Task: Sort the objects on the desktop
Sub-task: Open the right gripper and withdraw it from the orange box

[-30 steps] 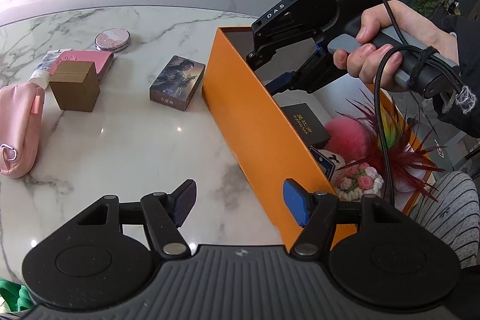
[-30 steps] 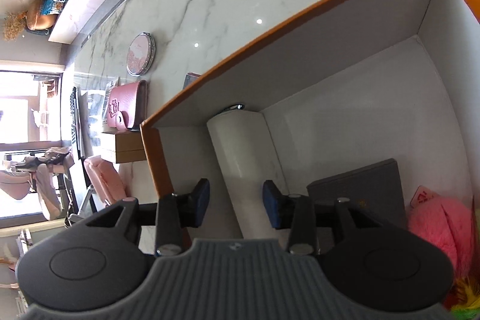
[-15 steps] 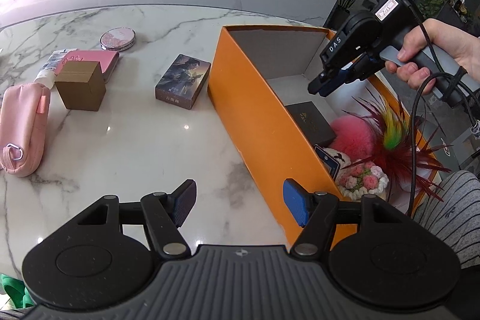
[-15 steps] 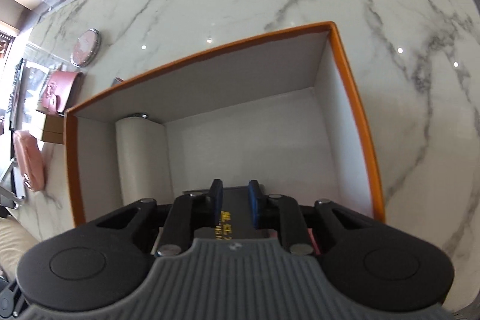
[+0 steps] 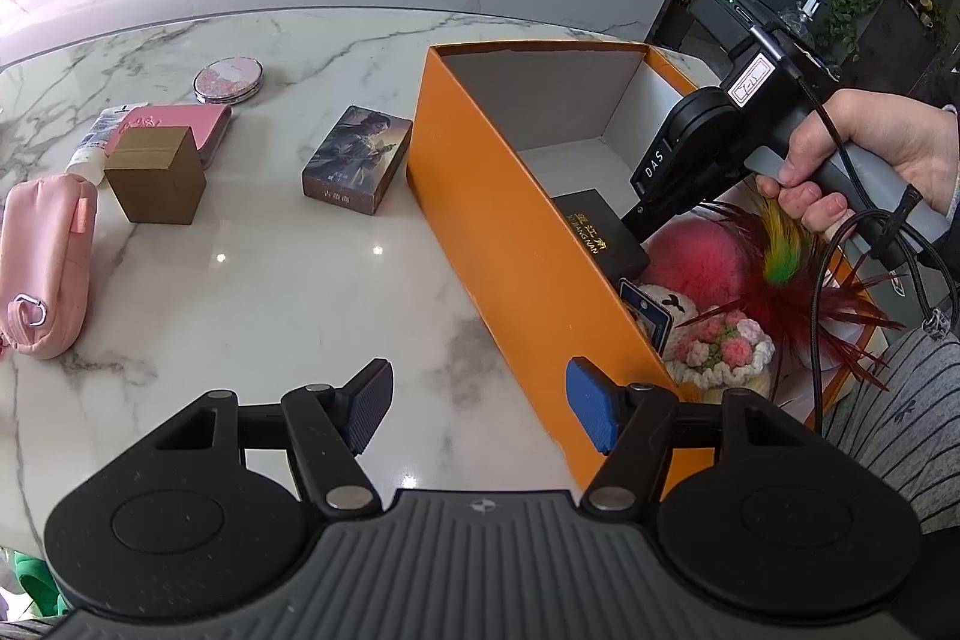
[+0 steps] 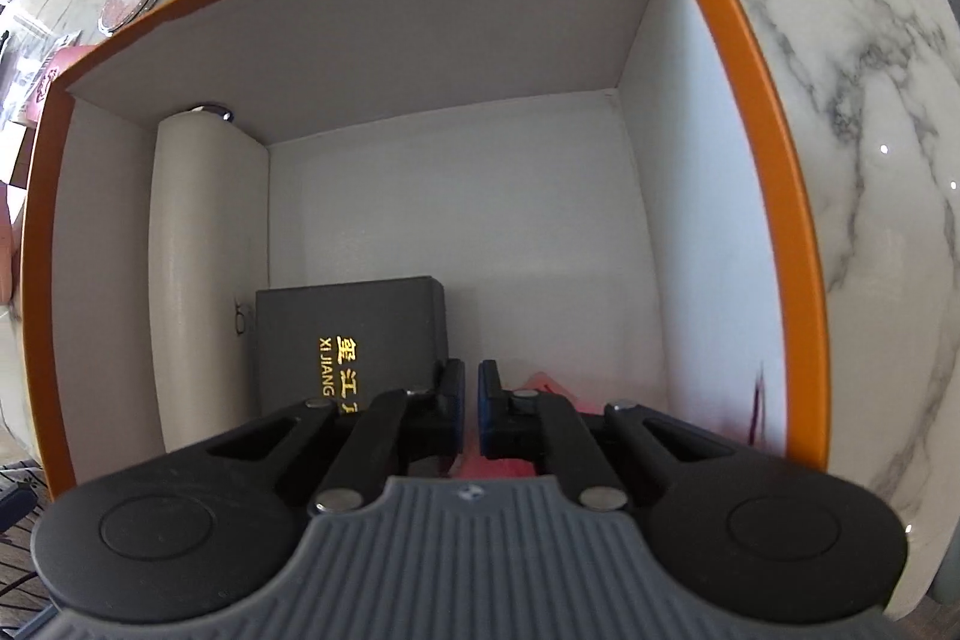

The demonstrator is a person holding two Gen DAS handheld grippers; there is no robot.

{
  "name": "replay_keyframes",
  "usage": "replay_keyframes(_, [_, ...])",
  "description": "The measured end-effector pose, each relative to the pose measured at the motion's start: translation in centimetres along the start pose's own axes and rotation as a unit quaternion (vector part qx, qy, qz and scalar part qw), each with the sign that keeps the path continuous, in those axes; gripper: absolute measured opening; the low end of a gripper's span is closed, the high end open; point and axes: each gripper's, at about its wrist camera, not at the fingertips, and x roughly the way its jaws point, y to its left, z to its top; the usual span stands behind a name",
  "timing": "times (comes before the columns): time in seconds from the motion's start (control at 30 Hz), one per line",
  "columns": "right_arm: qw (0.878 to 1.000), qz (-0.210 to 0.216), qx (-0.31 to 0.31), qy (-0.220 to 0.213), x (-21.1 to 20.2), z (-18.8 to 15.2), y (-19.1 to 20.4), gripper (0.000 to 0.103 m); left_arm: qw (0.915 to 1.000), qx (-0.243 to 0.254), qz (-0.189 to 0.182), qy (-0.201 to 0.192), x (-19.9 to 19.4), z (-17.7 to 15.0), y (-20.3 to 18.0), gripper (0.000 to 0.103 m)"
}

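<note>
several loose items, a picture card box, a brown carton and a pink pouch, are left unsorted on the marble table beside the orange box; the left gripper is kept gaping and empty above them, ready for a pick.

inside the box a black case is laid flat by a white cylinder; the right gripper is closed, apparently on nothing, its jaws having just been closing.
</note>
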Motion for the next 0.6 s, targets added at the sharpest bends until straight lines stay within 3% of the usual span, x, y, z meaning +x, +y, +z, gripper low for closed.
replay_keyframes(0.3, [0.999,-0.016,-0.028,0.005,-0.1,-0.1,0.7,0.004,1.0,0.0,0.0,0.0,-0.1,-0.1,0.1,0.075])
replay_keyframes(0.47, [0.998,0.015,-0.023,-0.056,-2.5,1.4,0.1,0.005,1.0,-0.002,0.005,0.004,0.0,-0.1,0.3,0.075])
replay_keyframes(0.6, [0.994,0.04,-0.055,-0.085,-2.3,3.3,2.1,0.005,0.9999,-0.002,0.009,0.007,0.0,-0.2,0.3,0.075])
